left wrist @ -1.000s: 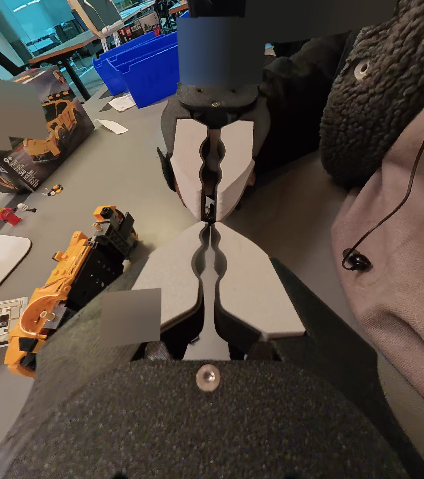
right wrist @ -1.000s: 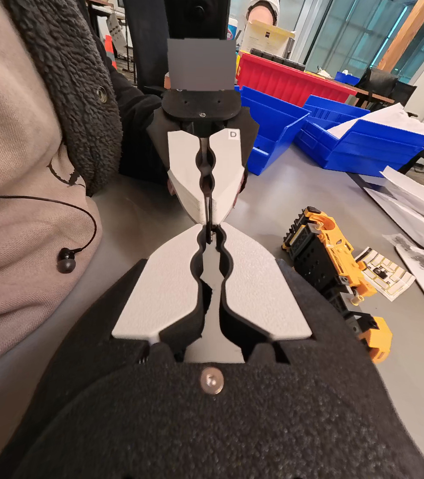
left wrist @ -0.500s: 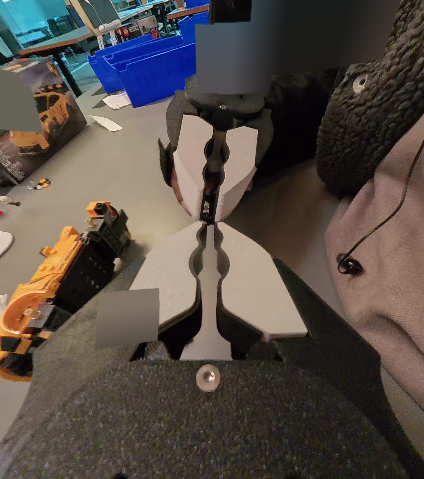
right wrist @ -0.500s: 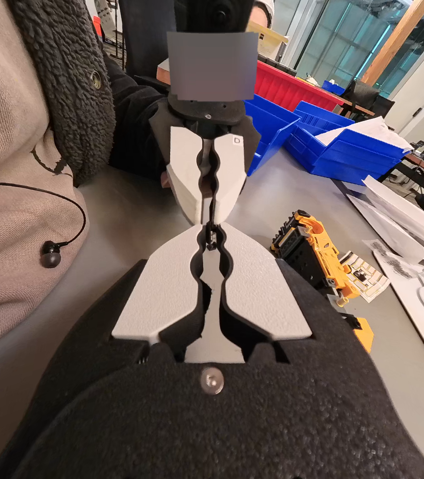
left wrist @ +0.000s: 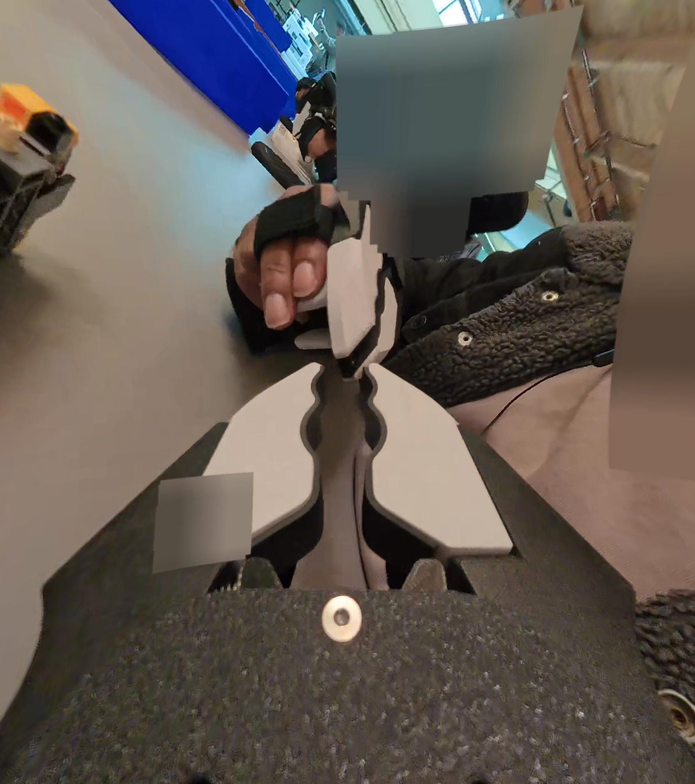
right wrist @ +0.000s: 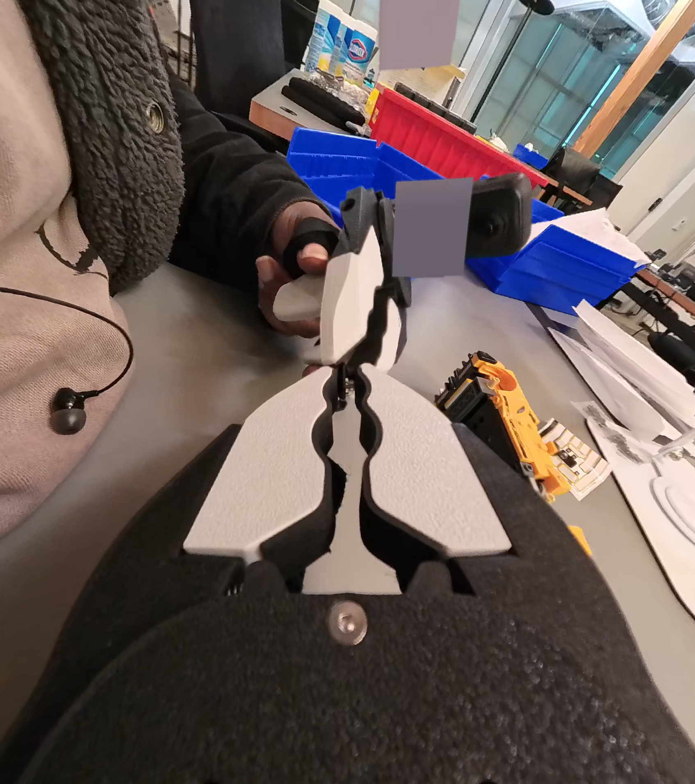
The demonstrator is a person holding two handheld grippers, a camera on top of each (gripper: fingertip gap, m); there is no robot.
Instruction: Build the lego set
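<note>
My right gripper point(right wrist: 344, 374) is shut on a small dark lego piece point(right wrist: 343, 392), held above the grey table close to the person's chest. My left gripper point(left wrist: 344, 372) meets it tip to tip, rolled about a quarter turn relative to it. Its jaws stand slightly parted around the right gripper's tip and the dark piece point(left wrist: 350, 370). In the right wrist view the left gripper's white fingers point(right wrist: 347, 305) show side-on. The half-built orange and black lego car point(right wrist: 502, 420) lies on the table to the right; it is blurred at the far left of the left wrist view point(left wrist: 10, 178).
A sticker sheet point(right wrist: 570, 458) lies by the car. A white board point(right wrist: 676, 530) and papers point(right wrist: 634, 373) lie at the right. Blue bins point(right wrist: 549, 263) and a red bin point(right wrist: 443, 131) stand behind. The person's torso and a dangling earbud point(right wrist: 67, 413) are close on the left. Only a small space, under 4 cm, lies between the two pairs of fingers.
The two grippers have rolled about a quarter turn against each other, tips still together. The left gripper's jaws have parted slightly. The left view has swung, so the car sits higher and farther left.
</note>
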